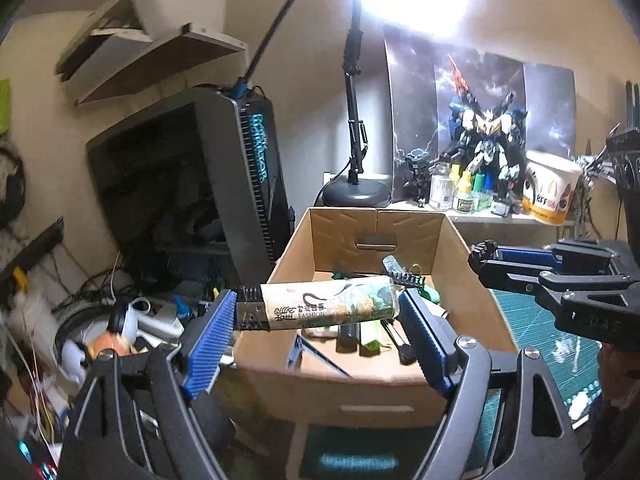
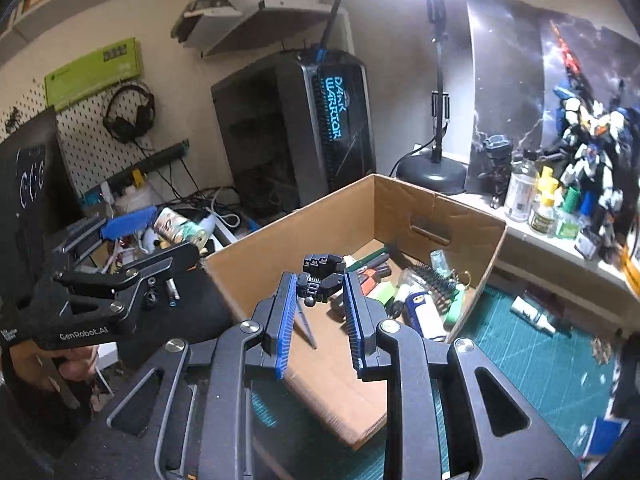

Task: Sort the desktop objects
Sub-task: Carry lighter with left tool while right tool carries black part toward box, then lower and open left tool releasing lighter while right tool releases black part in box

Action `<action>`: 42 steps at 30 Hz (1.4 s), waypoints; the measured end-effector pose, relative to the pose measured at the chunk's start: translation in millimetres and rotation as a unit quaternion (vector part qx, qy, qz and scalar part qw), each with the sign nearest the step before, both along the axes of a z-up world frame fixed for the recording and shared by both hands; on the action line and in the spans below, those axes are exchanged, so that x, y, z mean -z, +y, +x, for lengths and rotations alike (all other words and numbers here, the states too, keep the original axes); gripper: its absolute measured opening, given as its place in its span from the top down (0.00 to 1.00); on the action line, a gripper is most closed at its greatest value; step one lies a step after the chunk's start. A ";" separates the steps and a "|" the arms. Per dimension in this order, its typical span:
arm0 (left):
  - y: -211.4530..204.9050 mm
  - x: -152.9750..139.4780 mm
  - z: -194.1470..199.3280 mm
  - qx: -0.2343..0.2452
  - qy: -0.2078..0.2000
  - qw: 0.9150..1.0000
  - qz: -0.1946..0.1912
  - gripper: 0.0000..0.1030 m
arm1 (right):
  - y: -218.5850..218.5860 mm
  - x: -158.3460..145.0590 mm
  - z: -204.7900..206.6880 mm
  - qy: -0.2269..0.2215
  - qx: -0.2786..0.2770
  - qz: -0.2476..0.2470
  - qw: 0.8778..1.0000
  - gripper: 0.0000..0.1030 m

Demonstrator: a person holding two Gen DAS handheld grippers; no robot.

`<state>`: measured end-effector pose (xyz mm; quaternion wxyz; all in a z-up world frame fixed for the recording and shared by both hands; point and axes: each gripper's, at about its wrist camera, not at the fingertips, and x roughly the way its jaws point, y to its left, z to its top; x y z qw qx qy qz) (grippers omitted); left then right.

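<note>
Tools first, nearest the lens: left tool [image 1: 316, 312] clamps a printed paper-wrapped tube w/ green-and-cream artwork [image 1: 330, 303] crosswise betw. its blue ribbed pads, over the near-left rim of the open brown cardboard box [image 1: 372, 236]. Right tool [image 2: 318, 308] pinches a small black jointed plastic part [image 2: 322, 276], jaws nearly together, above the box interior at centre frame. Step, as I read it: both loads carried to the box, drop-off pending. Next move needs each tool well inside the walls, then release. Further in, box floor already has markers, a hairbrush [image 2: 434, 280], etc. Right view alone shows the pegboard w/ headphones [image 2: 130, 114] upper left; left view alone shows the tube's printed label.
</note>
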<state>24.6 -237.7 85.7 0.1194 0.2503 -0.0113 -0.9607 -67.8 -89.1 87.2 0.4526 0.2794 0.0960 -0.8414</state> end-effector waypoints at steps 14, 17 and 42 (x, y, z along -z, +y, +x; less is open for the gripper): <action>-4.4 21.5 -131.2 0.029 -0.139 0.980 -0.139 0.21 | -58.8 27.4 -103.0 -0.027 -0.012 0.110 0.993 0.78; -8.2 29.7 -159.2 0.046 -0.169 0.975 -0.137 0.21 | -70.6 44.4 -125.7 -0.050 -0.028 0.147 0.988 0.78; -11.8 122.8 -270.5 0.109 -0.346 0.929 -0.076 0.20 | -91.8 117.4 -212.2 -0.125 -0.019 0.276 0.953 0.78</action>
